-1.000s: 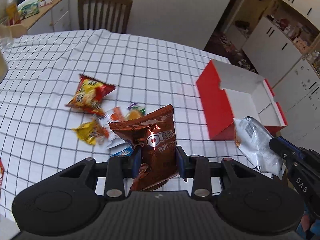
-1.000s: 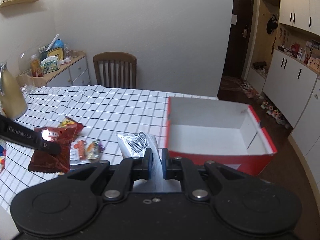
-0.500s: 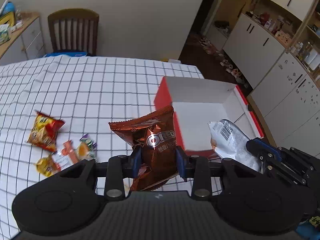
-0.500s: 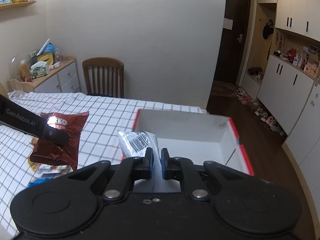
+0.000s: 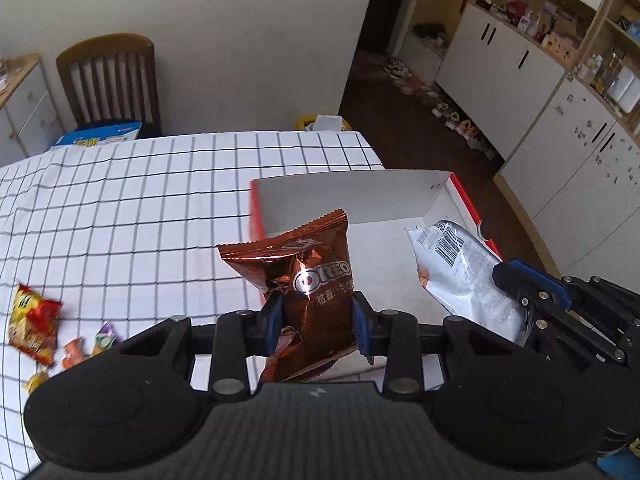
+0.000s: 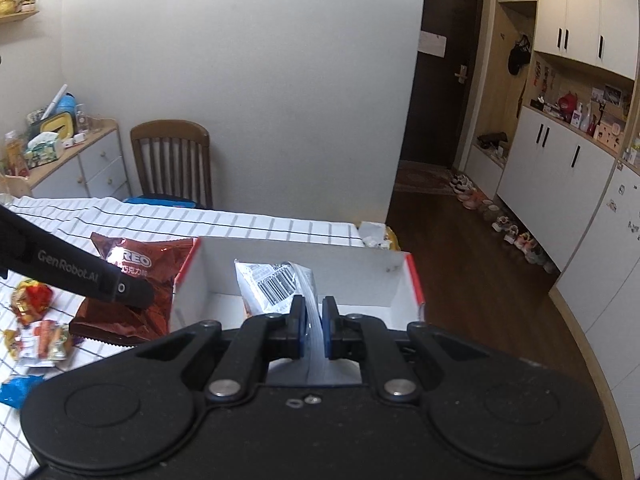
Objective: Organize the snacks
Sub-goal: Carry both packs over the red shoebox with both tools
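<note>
Table [image 5: 140, 208]: checked cloth over it; it carries the box at its right edge and the loose snacks toward its left edge
Box [image 5: 352, 200]: red outside, white inside, open on top, apparently empty; stands at the table's right edge, near the far right corner
Oreo packet [image 5: 308, 292]: brown foil, upright; gripped at mid-height, its top corner just over the box's left wall in the left wrist view; from the right wrist view it hangs just outside that wall, so whether it has cleared the wall I cannot tell
Silver packet [image 6: 280, 284]: barcode side up; held above the box's open interior, toward the near wall
Left gripper [image 5: 316, 322]: pads pressed on both sides of the Oreo packet
Right gripper [image 6: 314, 326]: jaws narrow, pinching the silver packet's clear edge
Loose snacks [image 5: 34, 322]: red-and-yellow pack and small wrapped pieces near the table's left edge, well apart from the box
Step in hand: carrying two packets to the box at once
Next move: probably lower the silver packet and release; shift the Oreo packet right over the wall first; then fetch the rest
</note>
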`<state>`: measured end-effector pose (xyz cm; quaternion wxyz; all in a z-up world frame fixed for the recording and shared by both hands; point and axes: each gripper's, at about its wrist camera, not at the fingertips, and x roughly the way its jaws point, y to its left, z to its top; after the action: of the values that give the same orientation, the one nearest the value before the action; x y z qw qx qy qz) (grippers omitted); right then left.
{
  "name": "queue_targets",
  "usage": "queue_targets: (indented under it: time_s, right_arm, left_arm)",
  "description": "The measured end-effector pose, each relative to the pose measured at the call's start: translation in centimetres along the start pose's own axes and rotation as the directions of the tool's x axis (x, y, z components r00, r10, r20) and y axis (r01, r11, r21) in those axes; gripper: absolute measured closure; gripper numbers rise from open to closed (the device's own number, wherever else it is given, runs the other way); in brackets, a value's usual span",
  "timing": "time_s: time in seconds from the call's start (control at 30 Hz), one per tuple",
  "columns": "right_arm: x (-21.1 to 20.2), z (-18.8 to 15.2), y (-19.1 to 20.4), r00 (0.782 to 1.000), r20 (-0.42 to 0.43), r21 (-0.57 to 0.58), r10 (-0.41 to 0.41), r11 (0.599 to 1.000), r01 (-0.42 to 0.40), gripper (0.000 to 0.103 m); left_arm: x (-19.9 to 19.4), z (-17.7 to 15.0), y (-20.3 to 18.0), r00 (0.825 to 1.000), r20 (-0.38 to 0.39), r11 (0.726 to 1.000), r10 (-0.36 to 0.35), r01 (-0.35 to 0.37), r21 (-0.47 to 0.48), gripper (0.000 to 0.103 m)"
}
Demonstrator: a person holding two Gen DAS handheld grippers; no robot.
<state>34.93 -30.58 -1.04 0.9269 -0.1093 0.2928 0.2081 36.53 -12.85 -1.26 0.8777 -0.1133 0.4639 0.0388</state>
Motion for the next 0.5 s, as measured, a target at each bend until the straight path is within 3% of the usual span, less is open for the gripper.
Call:
queue_targets:
  time_s: [0.2, 0.5]
  right_arm:
    - [2.7, -0.2, -2.1, 0.999, -0.036, 0.013, -0.024, 1.000, 0.024, 0.097]
    - [7.0, -1.1, -3.9, 0.995, -0.097, 0.034, -0.036, 0.999, 0.040, 0.097]
  left_arm:
    - [4.0, 1.5, -2.7, 0.999, -0.040, 1.000, 0.008, -0.007, 0.025, 0.068]
    - [9.6, 2.1, -5.5, 0.993, -0.096, 0.995, 0.075, -0.068, 0.069, 0.068]
